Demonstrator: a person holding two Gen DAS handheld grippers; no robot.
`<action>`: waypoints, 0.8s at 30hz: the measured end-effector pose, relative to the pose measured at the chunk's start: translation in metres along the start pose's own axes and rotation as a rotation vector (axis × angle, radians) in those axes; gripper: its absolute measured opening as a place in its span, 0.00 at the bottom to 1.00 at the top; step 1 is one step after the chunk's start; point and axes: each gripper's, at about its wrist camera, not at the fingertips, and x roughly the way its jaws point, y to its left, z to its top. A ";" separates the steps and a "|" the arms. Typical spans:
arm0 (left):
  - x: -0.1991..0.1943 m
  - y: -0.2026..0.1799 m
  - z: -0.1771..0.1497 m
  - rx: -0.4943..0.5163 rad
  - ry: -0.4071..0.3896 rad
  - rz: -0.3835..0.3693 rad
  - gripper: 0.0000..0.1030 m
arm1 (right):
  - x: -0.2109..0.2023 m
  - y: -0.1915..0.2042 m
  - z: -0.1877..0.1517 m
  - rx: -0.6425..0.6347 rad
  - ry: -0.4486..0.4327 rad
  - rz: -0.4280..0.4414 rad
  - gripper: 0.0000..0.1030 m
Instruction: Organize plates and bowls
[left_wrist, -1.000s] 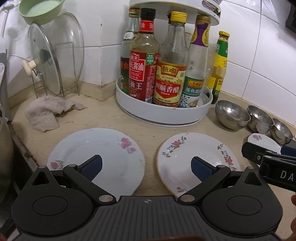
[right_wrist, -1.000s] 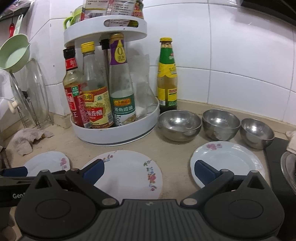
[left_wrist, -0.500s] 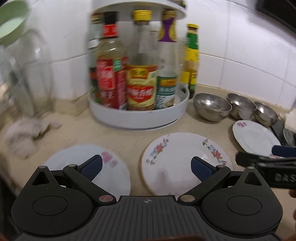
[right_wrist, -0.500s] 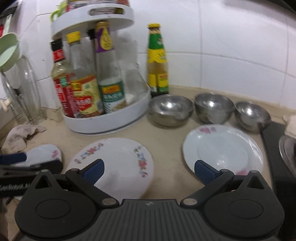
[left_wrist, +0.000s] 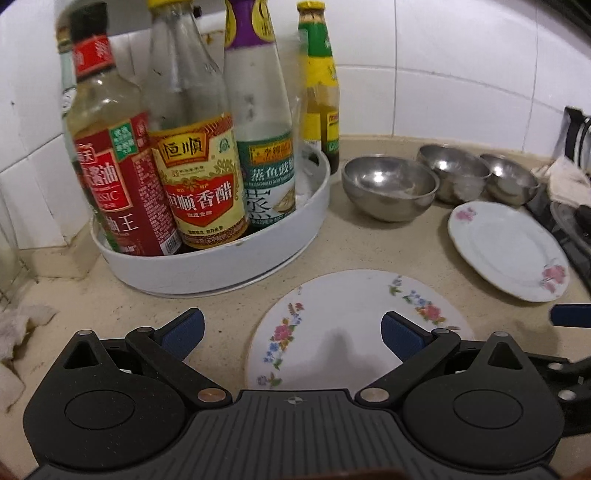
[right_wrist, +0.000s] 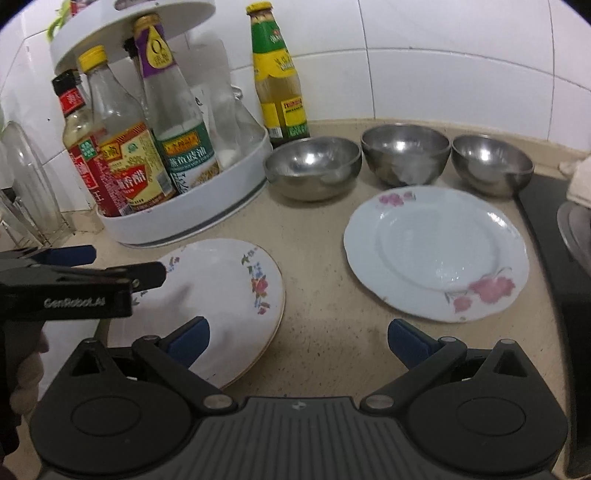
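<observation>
A white plate with flower sprigs (left_wrist: 332, 317) lies on the beige counter, right under my open left gripper (left_wrist: 291, 332); nothing sits between its pads. In the right wrist view that gripper's fingers (right_wrist: 147, 275) hover over the left side of the same plate (right_wrist: 229, 291). A pale blue plate with pink roses (right_wrist: 436, 247) lies further right, beyond my open, empty right gripper (right_wrist: 299, 339), which hangs over bare counter between both plates. Three steel bowls (right_wrist: 312, 168) (right_wrist: 406, 153) (right_wrist: 493, 162) stand in a row by the tiled wall.
A white two-tier turntable (left_wrist: 221, 258) full of sauce bottles stands at the back left, with a green-labelled bottle (right_wrist: 280, 92) beside it. A black stove top (right_wrist: 554, 258) borders the counter on the right. A rag (left_wrist: 18, 325) lies at the far left.
Both grippers have swung right and moved closer to the counter. The leftmost rose plate has dropped out of the left view, and the left gripper now hovers over the flower-sprig plate.
</observation>
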 end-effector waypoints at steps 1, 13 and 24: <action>0.003 0.000 0.001 0.012 0.004 -0.006 0.99 | 0.001 0.000 0.000 0.007 0.002 -0.003 0.98; 0.039 0.003 0.002 0.072 0.074 -0.045 0.98 | 0.015 0.004 0.000 0.037 0.040 -0.020 0.96; 0.057 0.014 0.001 -0.024 0.156 -0.188 0.93 | 0.028 0.010 0.002 0.039 0.089 0.003 0.80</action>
